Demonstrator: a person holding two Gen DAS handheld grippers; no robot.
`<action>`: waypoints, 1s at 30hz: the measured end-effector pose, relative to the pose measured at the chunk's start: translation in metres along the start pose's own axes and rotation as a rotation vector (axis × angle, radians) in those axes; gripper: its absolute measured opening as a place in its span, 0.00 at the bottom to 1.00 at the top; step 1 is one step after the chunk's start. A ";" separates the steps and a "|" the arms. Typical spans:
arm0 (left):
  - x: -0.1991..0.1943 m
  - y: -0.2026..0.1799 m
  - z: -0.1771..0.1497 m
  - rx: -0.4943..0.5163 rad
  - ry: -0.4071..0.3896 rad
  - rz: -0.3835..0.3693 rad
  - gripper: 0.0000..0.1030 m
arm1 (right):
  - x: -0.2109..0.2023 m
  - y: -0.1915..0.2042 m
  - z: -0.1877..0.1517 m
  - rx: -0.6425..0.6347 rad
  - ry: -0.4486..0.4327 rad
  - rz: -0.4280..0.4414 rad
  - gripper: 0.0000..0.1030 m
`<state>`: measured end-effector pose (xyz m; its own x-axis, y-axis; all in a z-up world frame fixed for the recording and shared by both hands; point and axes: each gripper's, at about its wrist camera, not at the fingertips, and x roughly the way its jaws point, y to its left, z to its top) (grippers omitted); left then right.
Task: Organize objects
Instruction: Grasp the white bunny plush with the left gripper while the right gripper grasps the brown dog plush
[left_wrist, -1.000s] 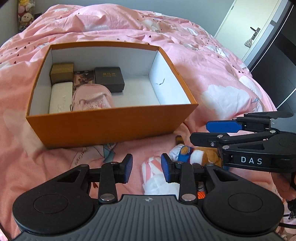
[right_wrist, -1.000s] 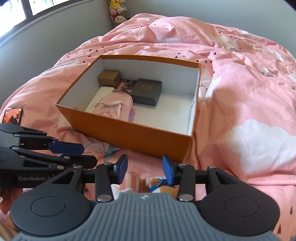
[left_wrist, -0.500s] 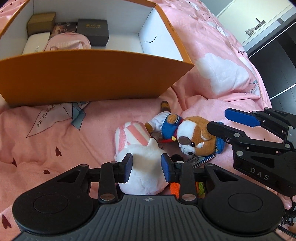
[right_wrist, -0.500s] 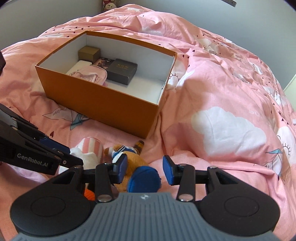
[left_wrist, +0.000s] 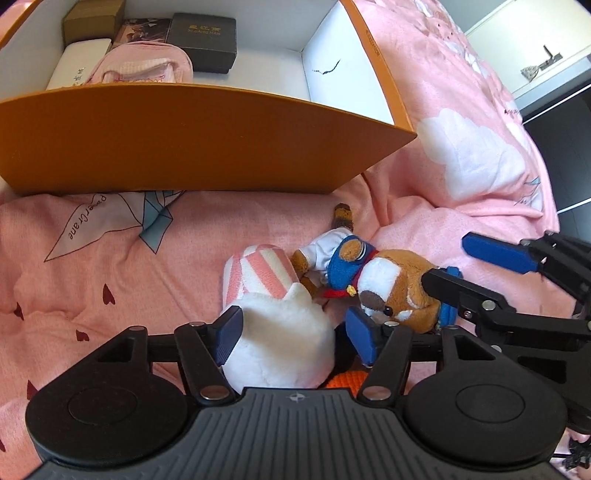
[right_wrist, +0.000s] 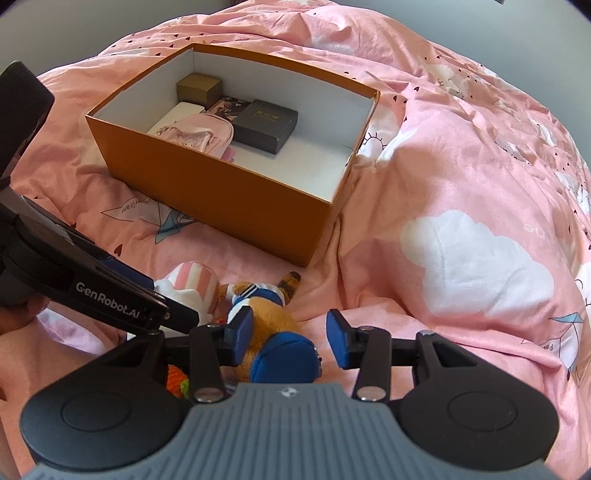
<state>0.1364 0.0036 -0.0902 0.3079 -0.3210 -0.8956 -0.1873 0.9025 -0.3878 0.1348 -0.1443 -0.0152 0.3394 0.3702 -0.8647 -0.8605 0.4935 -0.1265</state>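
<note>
Partly done: inside the orange box (left_wrist: 207, 147), toward its left end, a white case (left_wrist: 79, 66), a pink pouch (left_wrist: 144, 70), a tan box (left_wrist: 92, 18) and a black box (left_wrist: 203, 37) are already packed. Left on the bed (left_wrist: 74, 266), near the box's front wall, a white plush (left_wrist: 280, 332) is straddled by the spread left gripper (left_wrist: 295, 332), not yet clamped. Beside it, touching, the dog plush (left_wrist: 391, 288) is bracketed by the unclenched right gripper (right_wrist: 290, 336). An orange item (left_wrist: 343, 380) is mostly hidden.
</note>
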 end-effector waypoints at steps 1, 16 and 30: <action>0.002 -0.002 0.000 0.010 0.006 0.011 0.72 | 0.001 -0.001 0.000 -0.003 0.002 -0.003 0.50; 0.010 0.009 -0.003 0.023 0.016 0.058 0.64 | 0.016 -0.013 -0.001 0.062 0.093 0.123 0.53; -0.032 0.040 -0.010 -0.001 -0.041 0.003 0.21 | 0.006 -0.003 0.015 0.035 0.073 0.160 0.20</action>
<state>0.1095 0.0469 -0.0786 0.3454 -0.3057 -0.8872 -0.1892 0.9033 -0.3850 0.1445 -0.1319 -0.0125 0.1690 0.3885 -0.9058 -0.8871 0.4604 0.0320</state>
